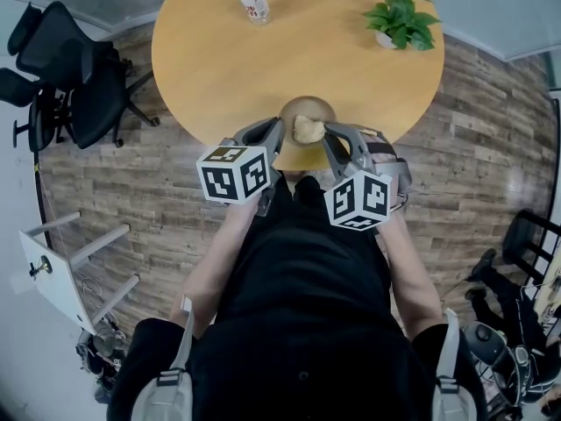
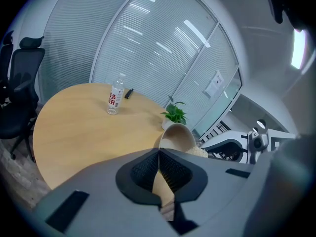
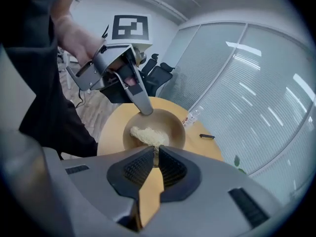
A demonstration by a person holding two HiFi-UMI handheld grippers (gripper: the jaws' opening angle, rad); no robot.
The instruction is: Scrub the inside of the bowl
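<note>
Looking at the bowl [image 1: 294, 110] parked at the near edge of the round desk [image 1: 219, 60], dead centre in front of the body, right btw the two tools. Clamping its rim on the left side w/ the left gripper [image 1: 275, 128], jaws fully shut on that thin edge; can't tell whether sitting flat or tipped a bit. Pinching a pale fibrous scrub pad [image 1: 307, 130] w/ the right gripper [image 1: 326, 133], jaws narrow, nearly together, w/ just the pad's near end caught btw the tips. Key bit for the next move: no reaching needed, w/ the pad straight ahead of and slightly below the right jaws, already down inside the bowl and lying on the bottom, long axis running from the right jaws out across the bowl, roughly toward the left tip. So imo just a matter of dragging it round the inner wall while keeping the rim pinned. Obv nearer to the work on the right side; only steadying on the left. Pose-wise: coming in from opposite sides of the bowl, both angled down and inward, tips nearly facing each other over it, marker cubes back by the chest, forearms tucked in close. Prob worth watching the left tip, v close to the pad's far end, so not much room before bumping it.
</note>
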